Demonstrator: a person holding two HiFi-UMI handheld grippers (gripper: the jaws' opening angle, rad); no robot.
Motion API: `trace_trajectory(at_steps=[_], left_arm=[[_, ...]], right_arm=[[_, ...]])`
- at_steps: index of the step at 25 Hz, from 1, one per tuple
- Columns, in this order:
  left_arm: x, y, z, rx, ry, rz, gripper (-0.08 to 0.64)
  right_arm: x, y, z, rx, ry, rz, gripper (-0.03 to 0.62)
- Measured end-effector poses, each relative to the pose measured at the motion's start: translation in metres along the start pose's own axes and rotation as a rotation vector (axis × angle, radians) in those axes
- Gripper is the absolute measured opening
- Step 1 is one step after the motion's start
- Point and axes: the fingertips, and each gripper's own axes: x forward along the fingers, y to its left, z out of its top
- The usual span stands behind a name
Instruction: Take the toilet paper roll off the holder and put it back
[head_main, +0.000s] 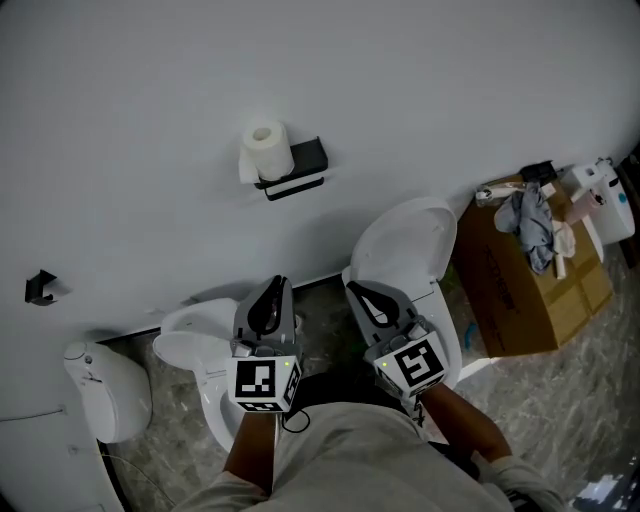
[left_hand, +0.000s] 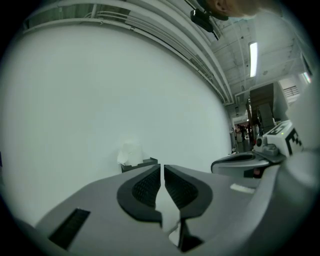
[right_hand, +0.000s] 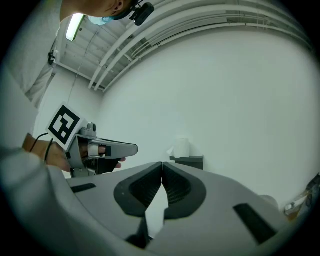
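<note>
Both are pinched closed on nothing: left tool (head_main: 278, 286) and right tool (head_main: 353, 291) sit side by side, pointing level at the plain white wall (head_main: 450, 100). Well ahead, the white toilet paper roll (head_main: 266, 148) stands upright on the left end of the black wall-mounted holder (head_main: 303, 160), axis up-down. It's pretty much dead ahead of the left tool, so I'd reckon that one's closer.
</note>
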Motion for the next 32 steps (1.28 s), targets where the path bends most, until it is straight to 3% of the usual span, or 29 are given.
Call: trace_trajectory(at_steps=[8, 16, 26, 32], left_arm=[[0.025, 0.026, 0.007, -0.039, -0.019, 0.067, 0.049], [0.066, 0.05, 0.009, -0.041, -0.02, 0.052, 0.097], [0.114, 0.097, 0.009, -0.056, -0.001, 0.056, 0.13], [0.146, 0.114, 0.003, -0.055, 0.026, 0.043, 0.204]], right_arm=[[0.015, -0.02, -0.003, 0.004, 0.01, 0.005, 0.005], [0.041, -0.045, -0.006, -0.02, 0.003, -0.028, 0.005], [0.1, -0.06, -0.012, -0.012, 0.068, -0.003, 0.005], [0.128, -0.072, -0.014, -0.013, 0.055, 0.016, 0.005]])
